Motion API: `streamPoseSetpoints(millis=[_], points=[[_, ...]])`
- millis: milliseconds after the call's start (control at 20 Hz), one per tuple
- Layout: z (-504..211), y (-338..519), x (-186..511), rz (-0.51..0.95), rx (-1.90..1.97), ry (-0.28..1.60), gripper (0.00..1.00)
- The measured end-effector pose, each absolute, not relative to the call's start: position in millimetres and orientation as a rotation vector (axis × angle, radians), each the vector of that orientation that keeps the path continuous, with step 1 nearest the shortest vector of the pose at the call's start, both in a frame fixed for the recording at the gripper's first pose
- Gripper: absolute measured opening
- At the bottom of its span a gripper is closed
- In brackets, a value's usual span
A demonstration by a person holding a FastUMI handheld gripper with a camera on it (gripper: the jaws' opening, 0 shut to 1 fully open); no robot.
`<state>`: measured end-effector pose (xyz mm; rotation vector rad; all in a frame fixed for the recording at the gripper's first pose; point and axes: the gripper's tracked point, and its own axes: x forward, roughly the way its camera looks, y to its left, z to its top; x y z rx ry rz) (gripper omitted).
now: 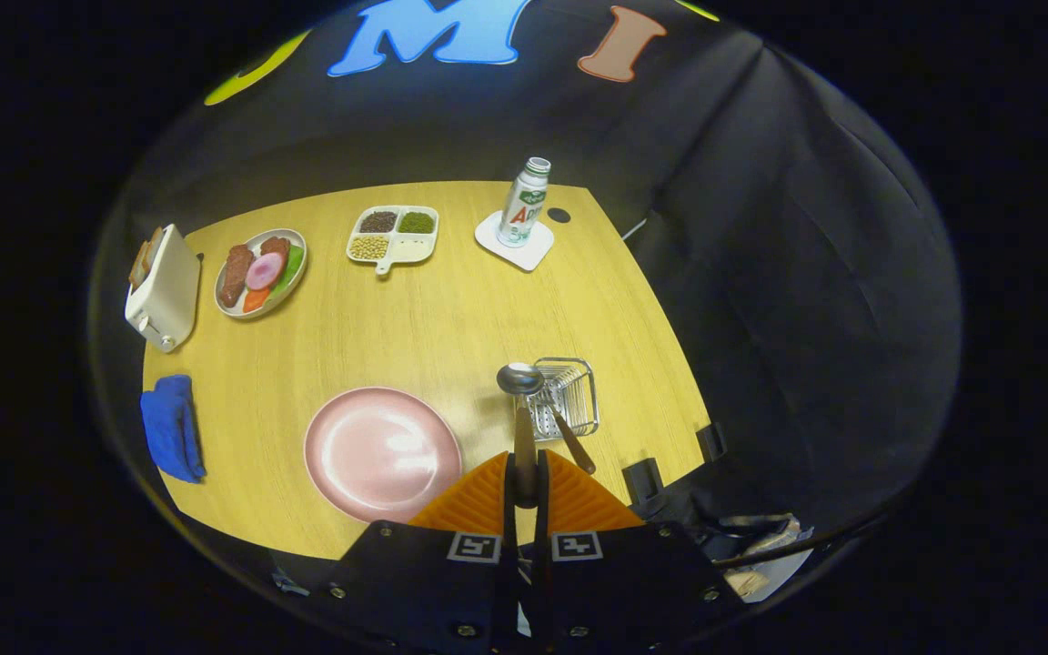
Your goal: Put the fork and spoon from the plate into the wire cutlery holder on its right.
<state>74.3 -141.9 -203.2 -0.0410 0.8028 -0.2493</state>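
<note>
The gripper is clamping the spoon by its handle, bowl reaching over the wire cutlery holder, where the fork is leaning; the pink plate is lying left.

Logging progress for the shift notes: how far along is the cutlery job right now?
Done: the pink plate is bare, and a brown-handled utensil, likely the fork, leans in the wire cutlery holder. In hand: the gripper is shut on the spoon, bowl forward beside the holder. Left: lowering the spoon into the holder and letting go.
</note>
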Motion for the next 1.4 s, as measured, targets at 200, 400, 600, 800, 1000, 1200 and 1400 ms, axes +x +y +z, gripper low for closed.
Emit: streamPoseSetpoints(millis=[200,400,600,800,1000,1200,1400], points=[[-220,-169,80,-0.273,0.001,0.840,0.06],[-231,-183,85,-0.278,0.024,0.860,0.06],[-231,-189,93,-0.268,0.048,0.856,0.06],[-234,-189,101,-0.250,0.070,0.853,0.06],[-236,-190,108,-0.227,0.068,0.860,0.07],[-235,-192,110,-0.226,0.084,0.856,0.12],[-234,-192,111,-0.219,0.088,0.855,0.13]])
